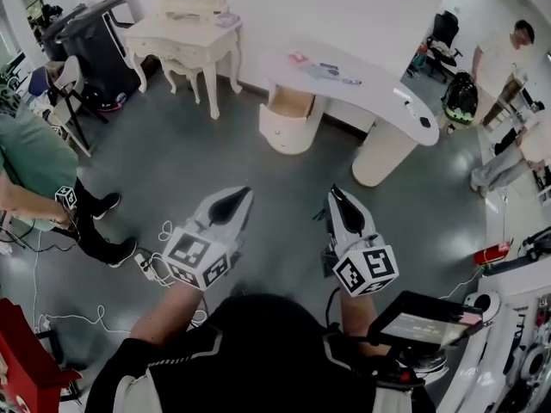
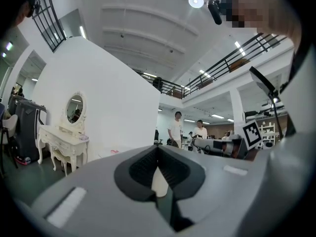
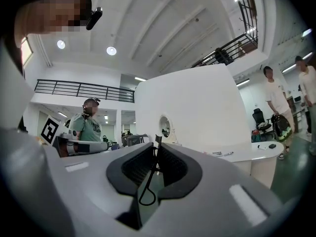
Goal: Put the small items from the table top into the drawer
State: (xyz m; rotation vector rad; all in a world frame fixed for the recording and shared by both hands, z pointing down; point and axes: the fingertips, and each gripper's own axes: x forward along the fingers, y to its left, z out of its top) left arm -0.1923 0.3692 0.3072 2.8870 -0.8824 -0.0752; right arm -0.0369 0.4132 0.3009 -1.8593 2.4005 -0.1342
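Observation:
A white curved table stands across the room. On it lie small items: a pink one, papers and a pen, and a black one. Its drawer is pulled open at the left end. Both grippers are held over the grey floor, well short of the table. My left gripper is shut, tips together, and I see nothing in it. My right gripper is shut on a thin black looped wire item, which hangs between the pads. The right gripper view shows the table to the right.
A white vanity dresser stands at the back left. A person in green sits at the left, and others are at the far right. A power strip and cables lie on the floor by my left. White equipment is at my right.

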